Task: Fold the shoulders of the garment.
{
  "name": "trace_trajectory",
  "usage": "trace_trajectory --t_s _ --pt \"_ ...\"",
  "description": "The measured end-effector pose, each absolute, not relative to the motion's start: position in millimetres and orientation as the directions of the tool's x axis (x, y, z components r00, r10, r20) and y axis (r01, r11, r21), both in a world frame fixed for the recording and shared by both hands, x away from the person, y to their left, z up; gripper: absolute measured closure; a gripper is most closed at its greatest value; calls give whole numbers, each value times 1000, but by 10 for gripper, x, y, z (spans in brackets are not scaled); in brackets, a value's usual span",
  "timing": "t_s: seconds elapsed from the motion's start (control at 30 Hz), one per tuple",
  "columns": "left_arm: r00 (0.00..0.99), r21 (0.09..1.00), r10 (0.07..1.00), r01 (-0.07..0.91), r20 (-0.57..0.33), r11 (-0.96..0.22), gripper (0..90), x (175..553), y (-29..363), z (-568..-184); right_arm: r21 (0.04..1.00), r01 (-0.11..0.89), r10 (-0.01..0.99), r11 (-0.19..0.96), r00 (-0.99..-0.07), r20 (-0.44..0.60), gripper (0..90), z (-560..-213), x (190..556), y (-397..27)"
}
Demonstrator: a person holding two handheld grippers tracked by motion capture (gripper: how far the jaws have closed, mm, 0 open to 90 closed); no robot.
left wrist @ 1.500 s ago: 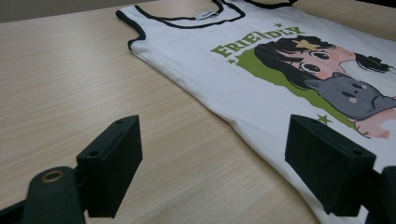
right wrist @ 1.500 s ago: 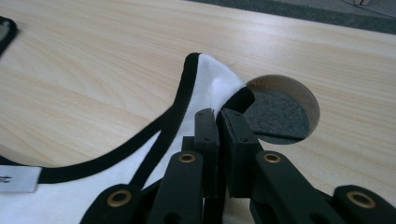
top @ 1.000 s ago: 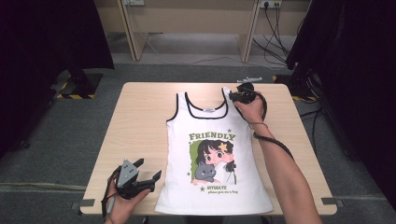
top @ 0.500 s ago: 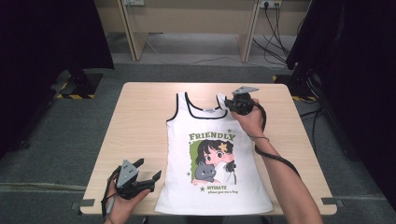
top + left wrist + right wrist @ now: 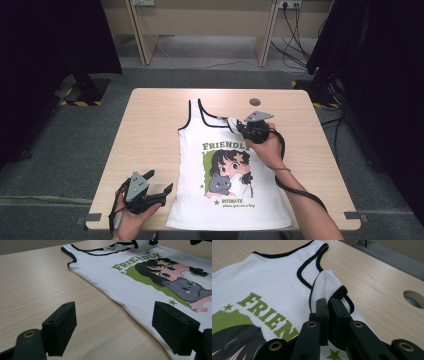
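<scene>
Pinching the folded shoulder strap (image 5: pixel 327 282) of the tank top (image 5: pixel 227 170), the right claw (image 5: pixel 240 127) has its jaws pressed together on the cloth, with white fabric and black trim bunched just past the pads in the right gripper view. The strap is lifted off the table (image 5: pixel 155 130) and doubled over toward the chest of the garment, above the green word FRIENDLY (image 5: pixel 265 312). Just beyond the claw lies the black-edged neckline (image 5: pixel 287 253), and past that the other strap (image 5: pixel 192 107), flat on the wood. Off to the far side of this claw a round cable hole (image 5: pixel 255 102) is set into the table top. Below the claw the shirt spreads flat toward the person, with a cartoon print of a girl and a grey cat (image 5: pixel 227 172) in its middle and the hem near the table's near edge.

The left claw (image 5: pixel 160 182) hangs near the near left corner of the table, well apart from the right one, its jaws wide apart with nothing between them. In the left gripper view one pad (image 5: pixel 61 326) sits over bare wood and the other pad (image 5: pixel 173 328) over the shirt's side edge.
</scene>
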State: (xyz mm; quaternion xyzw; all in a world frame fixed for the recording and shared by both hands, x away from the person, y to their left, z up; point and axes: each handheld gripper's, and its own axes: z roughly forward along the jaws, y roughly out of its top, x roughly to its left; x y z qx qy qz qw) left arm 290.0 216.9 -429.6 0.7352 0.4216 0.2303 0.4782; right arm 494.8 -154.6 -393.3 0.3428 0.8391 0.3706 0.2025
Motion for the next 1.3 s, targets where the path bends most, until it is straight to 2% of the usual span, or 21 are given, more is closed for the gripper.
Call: trace_trajectory --t_s 0.5,0.7,0.9,1.03,1.07,1.1,1.17,1.2,1.27,1.3 --pt "540 898 840 391 -48 -200 192 2895 2163 -4296 720 385 642 578 -759 -110 790 -4128 4592 -1546" --pt "539 898 841 392 -49 -199 192 2894 2162 -4296 719 335 581 609 -806 -117 705 -4064 4463 -1604" --pt "539 898 841 391 -47 -200 192 2893 2159 -4296 749 322 569 579 -818 -88 645 -3946 4450 -1565" --pt "540 899 841 389 -46 -200 192 2891 2158 -4296 706 279 497 651 -860 -118 624 -4037 4432 -1415" --pt "540 899 841 389 -46 -200 192 2891 2158 -4296 706 279 497 651 -860 -118 624 -4037 4432 -1415" --pt "540 899 841 389 -46 -200 192 2891 2158 -4296 667 268 485 695 -860 -160 663 -4118 4419 -1346" --pt "542 899 839 388 -45 -203 192 2890 2159 -4296 667 268 485 695 -860 -160 663 -4118 4419 -1346" --pt "542 899 839 388 -46 -202 192 2890 2160 -4296 654 308 509 691 -850 -138 778 -4158 4425 -1349" --pt "542 899 839 388 -46 -202 192 2890 2160 -4296 650 320 516 690 -846 -132 778 -4170 4417 -1374" --pt "541 899 840 389 -46 -202 192 2892 2158 -4296 650 320 516 690 -846 -132 826 -4170 4417 -1374"
